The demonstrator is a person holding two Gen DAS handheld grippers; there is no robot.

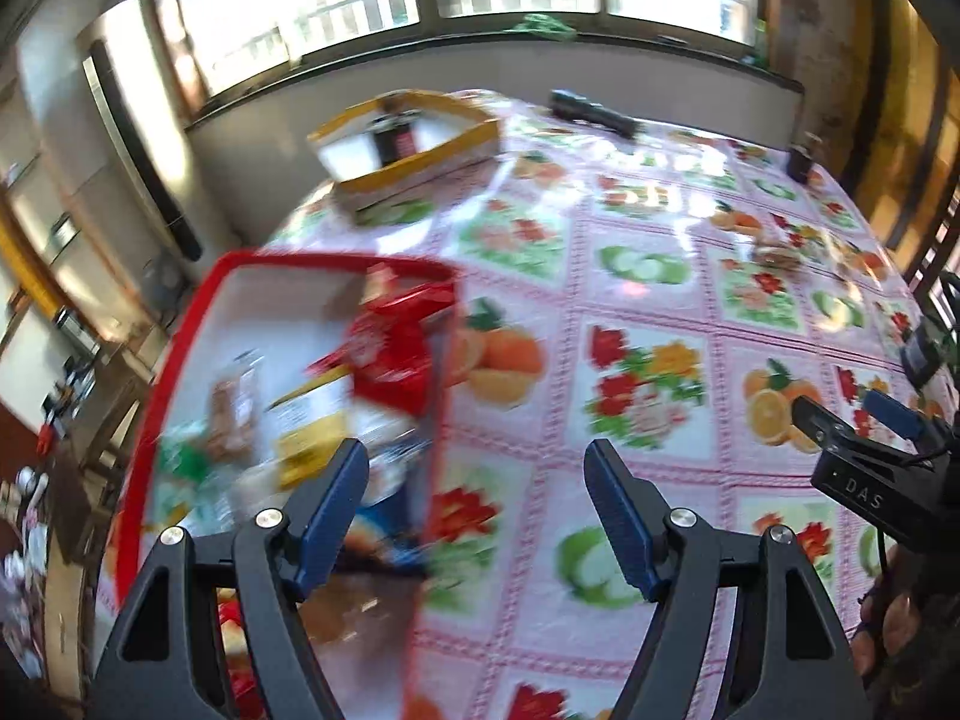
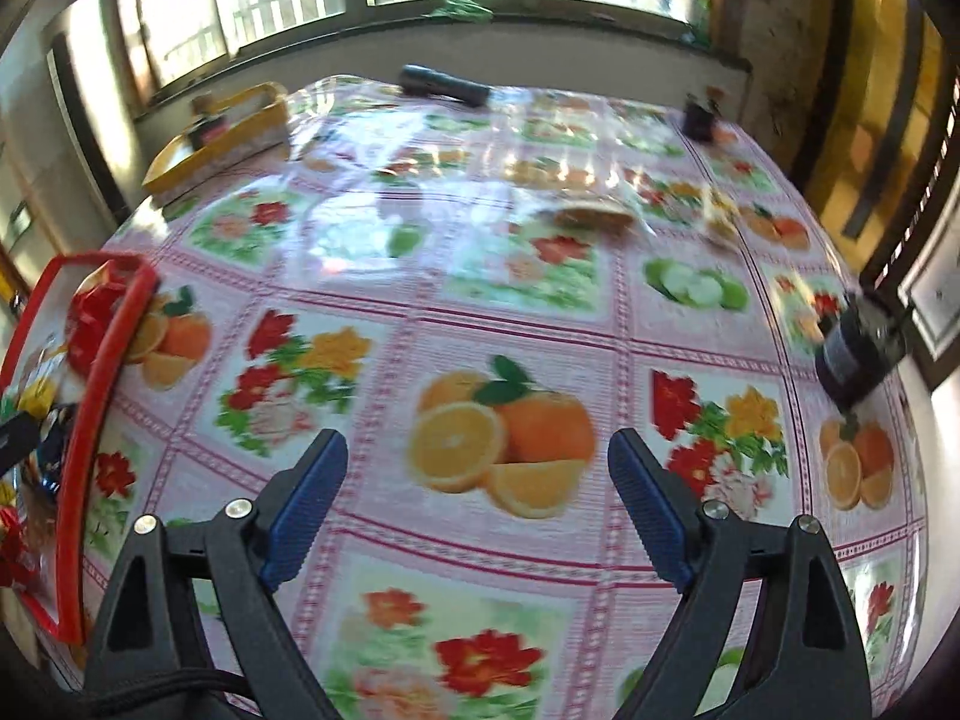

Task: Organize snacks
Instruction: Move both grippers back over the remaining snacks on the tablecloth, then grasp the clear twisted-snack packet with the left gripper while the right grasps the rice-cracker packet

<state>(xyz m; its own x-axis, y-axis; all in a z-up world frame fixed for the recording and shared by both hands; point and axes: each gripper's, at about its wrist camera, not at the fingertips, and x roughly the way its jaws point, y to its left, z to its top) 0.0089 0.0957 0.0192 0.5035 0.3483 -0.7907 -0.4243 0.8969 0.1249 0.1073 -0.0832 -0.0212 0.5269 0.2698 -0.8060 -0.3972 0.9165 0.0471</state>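
Both the left gripper [image 1: 477, 480] and right gripper [image 2: 478, 471] gape wide, fingers empty. Red tray [image 1: 180, 360] of snacks [image 1: 390, 348] left; yellow tray [image 1: 468, 138] and torch [image 2: 444, 86] far across the bench [image 2: 480, 312].

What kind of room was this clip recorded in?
Most likely a home kitchen or dining room. A table under a fruit-and-flower oilcloth stands by barred windows, with a red-rimmed tray of packaged snacks and kitchen-style counters off to the side.

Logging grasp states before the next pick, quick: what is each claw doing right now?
Left claw: open, holding nothing, over the red tray's edge.
Right claw: open, empty, above the tablecloth.
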